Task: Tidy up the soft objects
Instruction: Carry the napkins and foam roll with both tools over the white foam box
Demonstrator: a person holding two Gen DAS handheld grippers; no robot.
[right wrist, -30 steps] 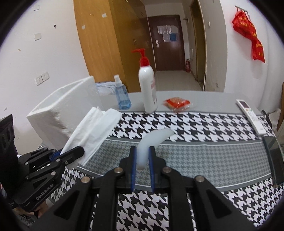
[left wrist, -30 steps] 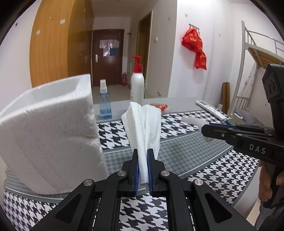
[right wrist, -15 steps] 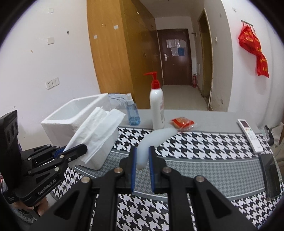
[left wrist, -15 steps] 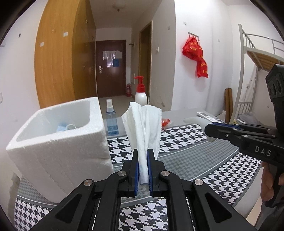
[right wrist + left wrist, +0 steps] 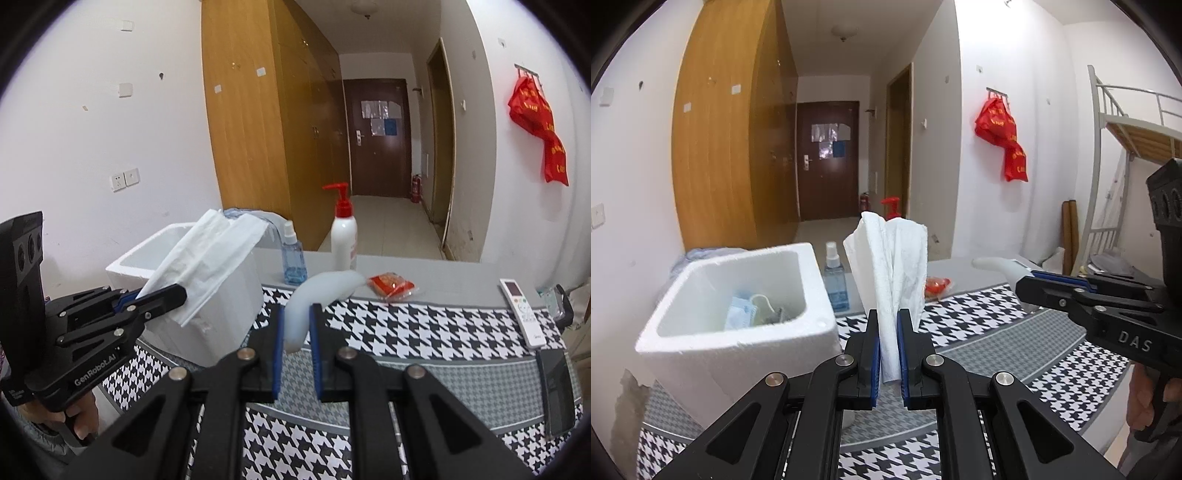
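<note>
My left gripper (image 5: pixel 887 325) is shut on a white paper tissue (image 5: pixel 892 258), held upright above the table just right of the white foam box (image 5: pixel 713 354); it also shows in the right wrist view (image 5: pixel 162 295) with the tissue (image 5: pixel 210 258) in front of the box (image 5: pixel 229 306). Inside the box lie a blue face mask (image 5: pixel 740 314) and other soft items. My right gripper (image 5: pixel 296 325) is shut on a pale curved soft strip (image 5: pixel 317 295), held above the table; it shows at the right of the left wrist view (image 5: pixel 1034 284).
On the houndstooth cloth table (image 5: pixel 406 332) stand a blue spray bottle (image 5: pixel 293 258) and a red-topped pump bottle (image 5: pixel 343 236). A red packet (image 5: pixel 391 286), a white remote (image 5: pixel 522 312) and a dark phone (image 5: pixel 557 391) lie to the right.
Both grippers have risen with their loads. The foam box now sits lower in view, so its inside with the mask shows.
</note>
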